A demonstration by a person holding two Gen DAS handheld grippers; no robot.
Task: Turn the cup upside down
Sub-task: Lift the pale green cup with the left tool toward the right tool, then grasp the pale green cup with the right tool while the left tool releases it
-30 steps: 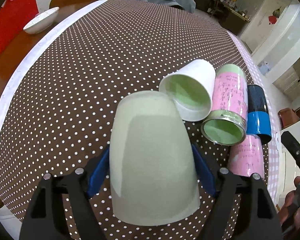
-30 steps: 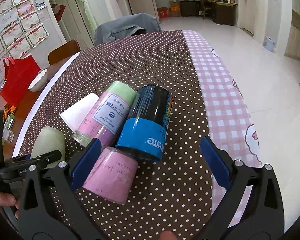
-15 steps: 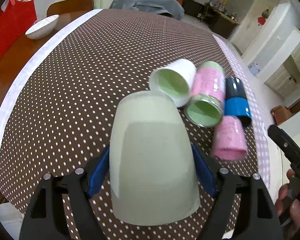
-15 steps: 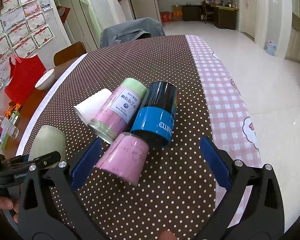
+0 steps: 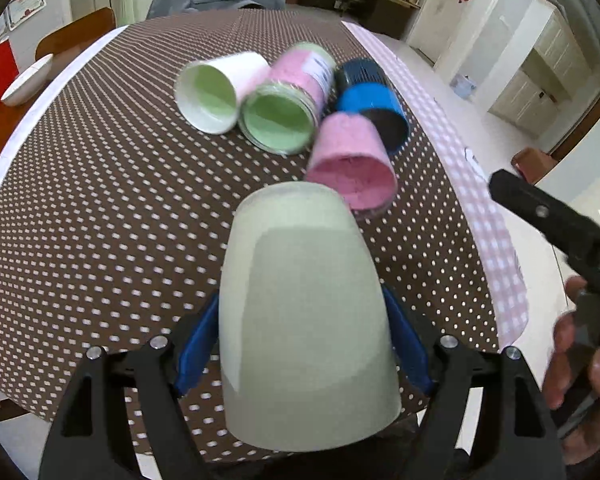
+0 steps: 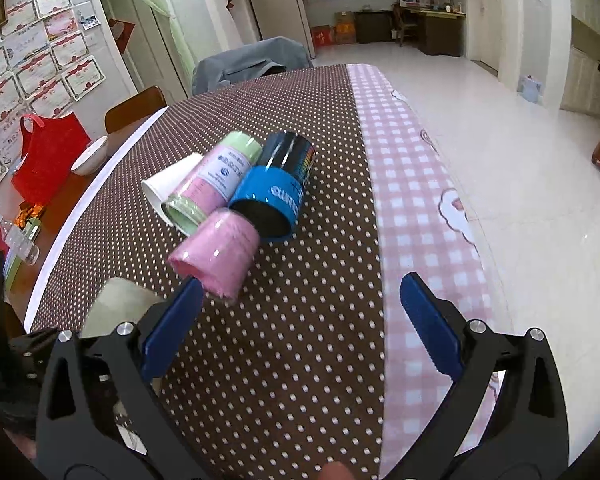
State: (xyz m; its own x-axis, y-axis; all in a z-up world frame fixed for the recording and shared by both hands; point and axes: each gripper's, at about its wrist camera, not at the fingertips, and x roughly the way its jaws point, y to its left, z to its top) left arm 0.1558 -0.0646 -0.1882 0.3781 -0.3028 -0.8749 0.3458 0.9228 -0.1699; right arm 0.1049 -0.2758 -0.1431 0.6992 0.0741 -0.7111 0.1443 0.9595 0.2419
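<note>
Pale green tapered plastic cup clamped between left gripper jaws, long axis pointing forward, closed base away; right gripper spread, empty.

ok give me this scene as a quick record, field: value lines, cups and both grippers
held cup: pale green cup, closed end pointing away from the camera
left gripper: shut on the pale green cup
right gripper: open, holding nothing
cups lying on their sides: white cup, pink-and-green jar, blue-and-black cup, pink cup
surface: brown polka-dot tablecloth
</note>
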